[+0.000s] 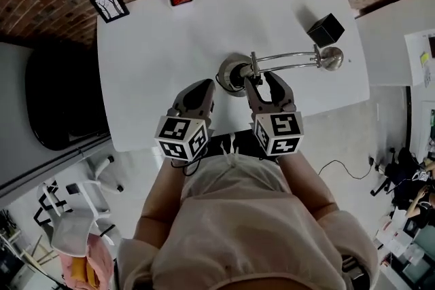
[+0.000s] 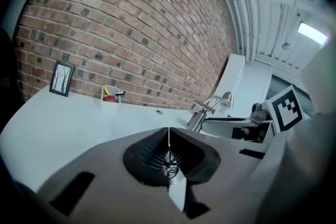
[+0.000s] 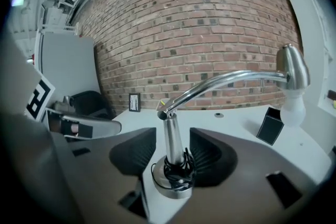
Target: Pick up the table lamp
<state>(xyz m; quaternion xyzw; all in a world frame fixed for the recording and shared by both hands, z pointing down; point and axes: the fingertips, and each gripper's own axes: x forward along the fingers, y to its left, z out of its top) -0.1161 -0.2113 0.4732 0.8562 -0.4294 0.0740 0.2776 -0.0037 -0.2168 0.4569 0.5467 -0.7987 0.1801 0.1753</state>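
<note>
Table lamp [image 1: 285, 59] stands near the front edge of the table [image 1: 156, 37]. Polished metal, so likely stiff, slick and base-heavy; bulb [image 3: 293, 108] fragile. Best hold is probably low on the upright stem [image 3: 172, 131], above the coiled cord [image 3: 176, 168]. Long axis runs across the table, arm arching rightward in head view, head beside black cube [image 1: 325, 29]. Right gripper [image 1: 264, 81] spread wide, straddling the stem without touching. Left gripper [image 2: 168, 136] clenched, empty.

Silver table lamp [image 3: 172, 134], white table [image 1: 197, 30]
</note>
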